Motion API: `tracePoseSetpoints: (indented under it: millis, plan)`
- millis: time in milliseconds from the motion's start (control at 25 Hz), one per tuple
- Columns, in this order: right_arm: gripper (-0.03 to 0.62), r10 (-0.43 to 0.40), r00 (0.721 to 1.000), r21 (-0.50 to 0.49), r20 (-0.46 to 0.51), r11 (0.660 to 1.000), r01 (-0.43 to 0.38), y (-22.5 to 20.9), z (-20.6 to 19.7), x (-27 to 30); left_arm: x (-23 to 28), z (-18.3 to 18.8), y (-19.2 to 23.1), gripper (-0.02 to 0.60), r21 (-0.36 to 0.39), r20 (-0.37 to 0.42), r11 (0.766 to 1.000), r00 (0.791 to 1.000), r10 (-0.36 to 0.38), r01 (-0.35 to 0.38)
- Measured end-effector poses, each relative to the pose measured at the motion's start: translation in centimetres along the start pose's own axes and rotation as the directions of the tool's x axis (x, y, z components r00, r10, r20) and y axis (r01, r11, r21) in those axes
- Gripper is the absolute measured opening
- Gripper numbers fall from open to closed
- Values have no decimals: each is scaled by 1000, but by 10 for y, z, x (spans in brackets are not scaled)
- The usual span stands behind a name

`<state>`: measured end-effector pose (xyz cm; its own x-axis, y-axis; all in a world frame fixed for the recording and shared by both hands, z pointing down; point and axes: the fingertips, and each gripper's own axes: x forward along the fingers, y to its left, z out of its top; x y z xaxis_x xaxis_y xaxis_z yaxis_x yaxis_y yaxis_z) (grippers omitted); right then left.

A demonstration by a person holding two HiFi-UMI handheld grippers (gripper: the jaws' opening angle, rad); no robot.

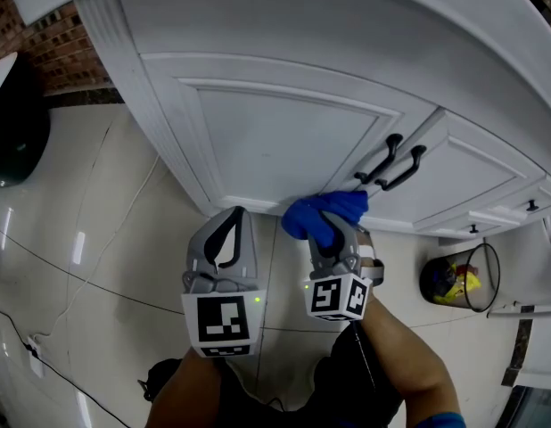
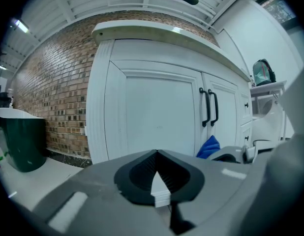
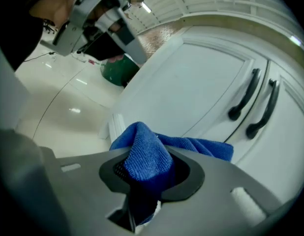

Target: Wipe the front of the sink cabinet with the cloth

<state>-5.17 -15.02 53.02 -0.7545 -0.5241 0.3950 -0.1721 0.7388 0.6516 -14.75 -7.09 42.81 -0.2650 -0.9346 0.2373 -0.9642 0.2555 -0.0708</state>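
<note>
Cloth [image 1: 324, 214] sat pinched in the right gripper [image 1: 336, 243] by the sink cabinet [image 1: 275, 132] (seemingly touching its lower edge); left gripper [image 1: 227, 239] hung beside it, jaws pressed together.

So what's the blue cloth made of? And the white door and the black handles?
The blue cloth looks like soft microfibre: fine knit ribs show and it folds limply. The white door looks like painted wood or board, smooth and matte with raised trim. The black handles are probably metal with a dark satin coat, being thin and curved.
</note>
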Motion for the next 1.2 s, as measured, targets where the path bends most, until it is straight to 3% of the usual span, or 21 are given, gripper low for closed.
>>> tracePoseSetpoints:
  millis: [240,440,600,760,880,1000,1120,1200]
  plan:
    - [112,136,978,-46,-159,988,-144,40,-45,27,0,-1,0,6,0,-5,1000,1000,2,-2]
    - [112,252,918,42,-305,967,-251,62,-88,39,0,-1,2,6,1,-6,1000,1000,2,-2]
    - [111,276,909,94,-311,961,-260,62,-91,38,0,2,2,6,-20,7,1000,1000,8,-8]
    - [112,285,926,181,-246,952,-245,51,-71,26,3,-1,-3,6,5,-6,1000,1000,-10,10]
    - [112,231,965,279,-127,942,-189,20,-39,1,6,-1,-7,6,-13,3,1000,1000,-14,14]
    - [112,96,995,302,8,949,-94,-29,1,-36,9,-4,-11,6,-9,-5,1000,1000,-25,25]
    - [112,-16,990,250,139,968,-19,-75,49,-85,13,-6,-18,6,-19,-4,999,999,-33,33]
    - [112,-142,972,350,187,934,69,-104,71,-120,15,-8,-23,6,-14,-9,999,999,-41,41]
